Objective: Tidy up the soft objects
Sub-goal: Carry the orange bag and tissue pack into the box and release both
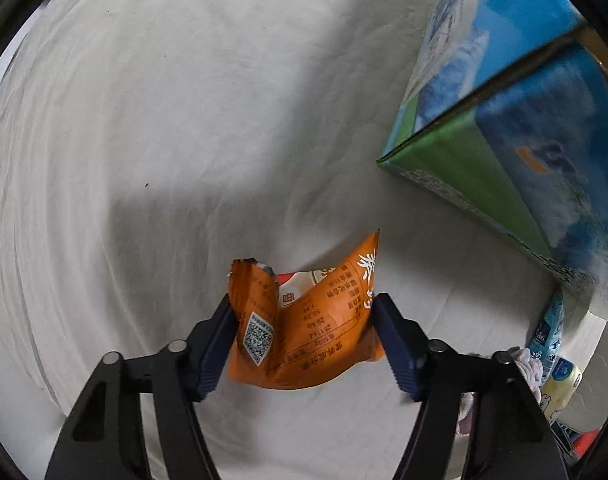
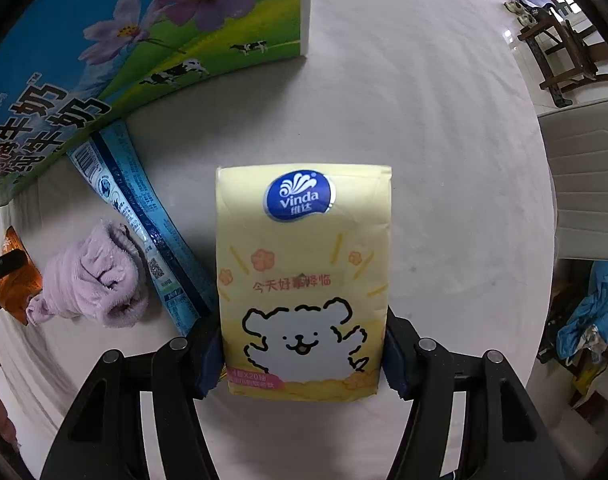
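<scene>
My left gripper point(image 1: 304, 316) is shut on an orange snack packet point(image 1: 308, 332) and holds it above the white cloth. The packet also shows at the left edge of the right wrist view point(image 2: 13, 280). My right gripper point(image 2: 304, 344) is shut on a yellow Vinda tissue pack point(image 2: 304, 272) with a white bear drawing. A rolled lilac towel point(image 2: 91, 280) lies on the cloth to the left of the tissue pack. A blue snack packet point(image 2: 139, 216) lies between the towel and the tissue pack.
A large blue-and-green milk carton box point(image 1: 516, 120) stands on the white cloth point(image 1: 183, 120) at the right; it shows at upper left in the right wrist view point(image 2: 103, 60). A grey chair point(image 2: 588, 184) and wooden furniture point(image 2: 560, 52) stand beyond the table's right edge.
</scene>
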Demonstrator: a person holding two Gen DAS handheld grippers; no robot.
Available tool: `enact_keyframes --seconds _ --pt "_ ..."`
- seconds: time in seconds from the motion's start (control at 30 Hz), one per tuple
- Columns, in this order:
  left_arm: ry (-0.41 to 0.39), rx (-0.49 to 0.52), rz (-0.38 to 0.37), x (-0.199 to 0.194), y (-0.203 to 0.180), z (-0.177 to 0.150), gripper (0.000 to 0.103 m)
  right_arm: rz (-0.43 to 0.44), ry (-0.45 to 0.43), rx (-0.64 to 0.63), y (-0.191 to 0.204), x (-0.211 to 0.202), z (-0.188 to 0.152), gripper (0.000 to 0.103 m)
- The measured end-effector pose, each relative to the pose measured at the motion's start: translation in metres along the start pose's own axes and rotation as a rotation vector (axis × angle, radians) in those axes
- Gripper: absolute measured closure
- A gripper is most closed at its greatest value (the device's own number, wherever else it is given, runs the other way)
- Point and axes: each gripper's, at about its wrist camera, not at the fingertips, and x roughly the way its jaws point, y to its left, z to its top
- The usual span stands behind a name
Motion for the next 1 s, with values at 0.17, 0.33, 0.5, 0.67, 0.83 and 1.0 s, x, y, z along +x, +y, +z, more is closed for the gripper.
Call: enact_keyframes --seconds 0.17,0.33,0.5,0.67,0.83,1.0 --pt "-0.007 0.014 -0.025 -0.004 0.008 -0.013 0.046 0.017 -0.001 0.000 -0.010 0.001 0.011 0.037" --pt "-0.025 0.051 -0.053 -0.014 0.018 -0.034 0.047 0.036 -0.011 -0.016 -0.016 -0.011 0.005 0.037" --pt "-0.045 0.107 -0.111 -0.038 0.026 -0.063 0.047 0.052 -0.033 -0.042 -0.021 -0.027 -0.006 0.037" --pt "-0.074 0.188 -0.181 -0.069 0.013 -0.087 0.047 0.102 -0.064 -0.072 -0.028 -0.058 -0.018 0.037" --pt "-0.129 0.285 -0.227 -0.116 -0.026 -0.104 0.047 0.161 -0.108 -0.107 -0.028 -0.100 -0.022 0.037" --pt "-0.190 0.317 -0.265 -0.155 -0.066 -0.106 0.047 0.220 -0.156 -0.134 -0.022 -0.145 -0.013 0.037"
